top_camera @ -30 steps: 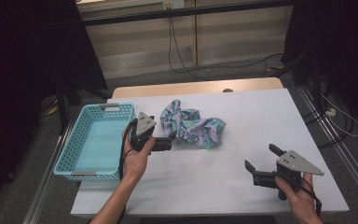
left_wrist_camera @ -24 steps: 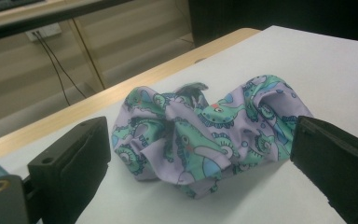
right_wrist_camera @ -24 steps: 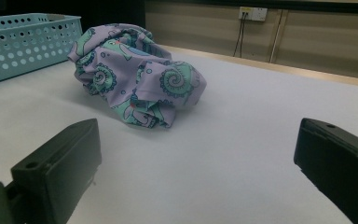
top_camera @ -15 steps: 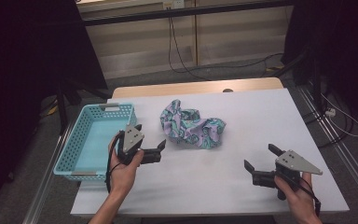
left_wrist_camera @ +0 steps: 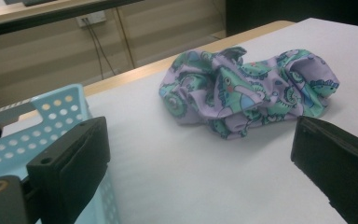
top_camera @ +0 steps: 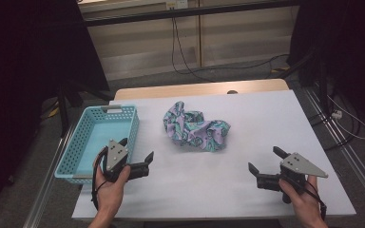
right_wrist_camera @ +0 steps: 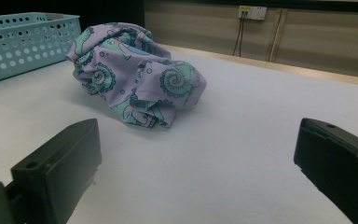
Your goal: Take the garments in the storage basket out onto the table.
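Here, a crumpled patterned cloth (top_camera: 196,131) lies mid-table on a white surface (top_camera: 228,190), well apart from both grippers. The left gripper (top_camera: 135,156), jaws spread and empty, sits just beside a light-blue perforated basket (top_camera: 91,142); the right gripper (top_camera: 266,165), likewise spread wide, rests near the table's front right. The right gripper view brings out a wall socket (right_wrist_camera: 254,11) behind the cloth (right_wrist_camera: 135,72); the high view alone takes in both hands (top_camera: 109,190) and cables on the grey floor (top_camera: 247,71). A wooden edge (top_camera: 199,90) borders the far side.
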Demonstrator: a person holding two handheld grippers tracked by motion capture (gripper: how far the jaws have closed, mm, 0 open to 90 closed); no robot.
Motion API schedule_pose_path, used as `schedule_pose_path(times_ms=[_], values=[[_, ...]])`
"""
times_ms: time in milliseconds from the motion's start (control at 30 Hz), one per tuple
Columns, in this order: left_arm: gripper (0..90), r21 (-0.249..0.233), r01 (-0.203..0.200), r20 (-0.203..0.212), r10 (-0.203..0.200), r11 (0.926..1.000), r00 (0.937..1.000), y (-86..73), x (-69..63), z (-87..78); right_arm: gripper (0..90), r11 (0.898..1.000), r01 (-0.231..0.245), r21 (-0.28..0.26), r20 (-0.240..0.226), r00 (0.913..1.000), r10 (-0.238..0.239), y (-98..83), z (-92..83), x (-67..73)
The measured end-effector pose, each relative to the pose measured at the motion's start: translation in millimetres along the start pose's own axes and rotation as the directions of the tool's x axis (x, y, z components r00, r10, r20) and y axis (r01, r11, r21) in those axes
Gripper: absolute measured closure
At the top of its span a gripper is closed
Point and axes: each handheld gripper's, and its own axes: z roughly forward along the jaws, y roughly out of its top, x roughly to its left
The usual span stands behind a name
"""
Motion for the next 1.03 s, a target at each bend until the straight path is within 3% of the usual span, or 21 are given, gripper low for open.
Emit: schedule_pose_path(times_ms=[100, 300, 367, 567, 633, 833, 933, 1033], values=[[4.3, -0.006, 0.01, -0.009, -0.01, 0.9999, 0.9999, -4.9, -0.2, -7.9, 0.3, 1.0, 0.0, 0.001, 0.001, 1.0, 0.0, -0.1, -0.2, 0.1], [4.2, 0.031, 0.017, -0.004, -0.017, 0.9994, 0.9999, -23.1, -6.0, -13.9, 0.3, 1.0, 0.002, 0.001, 0.001, 1.0, -0.002, 0.0, -0.1, 0.7], [4.3, 0.022, 0.01, -0.01, -0.01, 0.9997, 0.9999, -27.7, -7.8, -18.4, 0.3, 1.0, 0.001, 0.001, 0.001, 1.0, -0.001, -0.1, -0.4, 0.8], [3.8, -0.034, 0.044, -0.043, -0.046, 0.9984, 0.998, -38.4, -6.8, -27.3, 0.3, 1.0, 0.004, -0.006, 0.003, 1.0, -0.004, 0.1, -2.7, 0.1], [3.6, -0.036, 0.051, -0.02, -0.052, 0.998, 0.9985, -39.4, -6.0, -24.9, 0.3, 1.0, 0.008, -0.009, 0.001, 1.0, -0.008, 0.4, -3.7, 0.9], [2.7, -0.039, 0.075, -0.037, -0.077, 0.9964, 0.9964, -39.0, -6.5, -24.0, 0.3, 1.0, 0.008, -0.011, -0.003, 1.0, -0.008, 0.2, -4.0, 0.0], [3.6, -0.042, 0.066, -0.041, -0.068, 0.997, 0.9969, -38.9, -4.0, -25.6, 0.3, 1.0, 0.006, -0.008, 0.0, 1.0, -0.007, 0.2, -3.4, -0.7], [4.9, -0.027, 0.032, -0.039, -0.033, 0.9991, 0.9987, -38.5, -7.6, -23.4, 0.3, 1.0, 0.008, -0.008, -0.004, 1.0, -0.008, 0.3, -2.6, 0.6]])
